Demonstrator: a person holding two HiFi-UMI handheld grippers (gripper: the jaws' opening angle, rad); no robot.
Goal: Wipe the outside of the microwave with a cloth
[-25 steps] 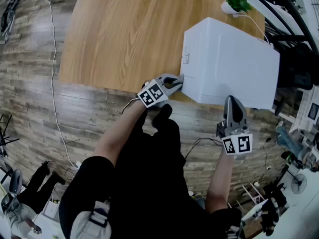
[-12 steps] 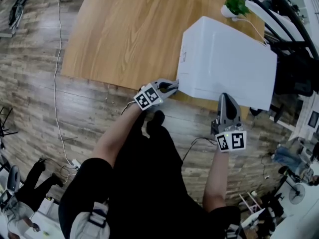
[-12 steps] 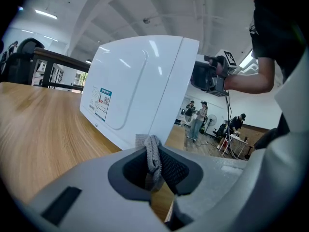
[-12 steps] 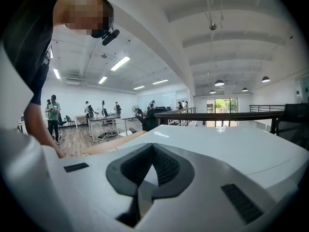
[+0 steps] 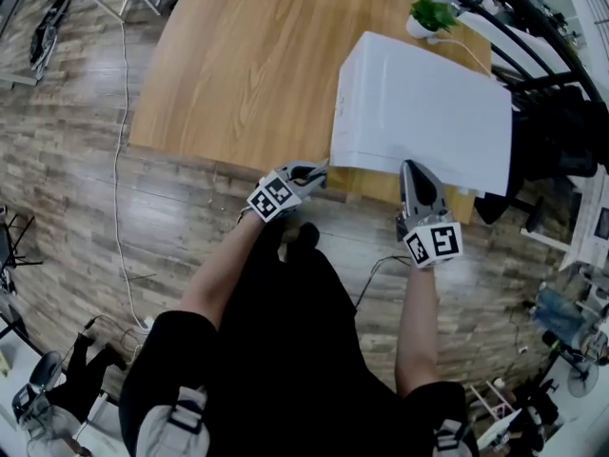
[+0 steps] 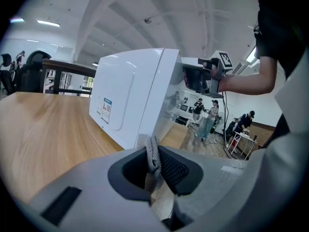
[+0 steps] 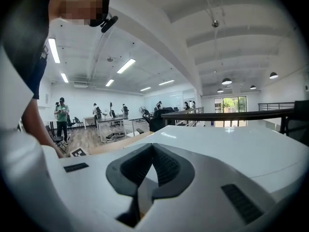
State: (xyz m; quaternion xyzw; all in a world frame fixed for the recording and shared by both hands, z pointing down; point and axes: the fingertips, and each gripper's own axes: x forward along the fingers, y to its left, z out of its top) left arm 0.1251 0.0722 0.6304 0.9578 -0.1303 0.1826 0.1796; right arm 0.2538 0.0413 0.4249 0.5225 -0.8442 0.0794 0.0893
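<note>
On the far left of the head view, a thin cable [image 5: 118, 150] lies on the wooden floor [image 5: 76, 198]. Next to it stands the wooden table [image 5: 238, 74]. At the table's front edge, the left gripper [image 5: 318, 168] has its jaws closed on a grey cloth [image 6: 153, 154]; a fold of the cloth stands up between the pads. The cloth is just beside the lower front corner of the white microwave [image 5: 423, 112]. It is not possible to tell whether it touches.

The microwave stands on the right part of the table, near the front edge. The right gripper [image 5: 411, 169] points at the microwave's front edge. In the right gripper view its jaws are together with nothing between them, and the white top of the microwave spreads out behind them. A small green plant [image 5: 432, 12] stands behind the microwave.
</note>
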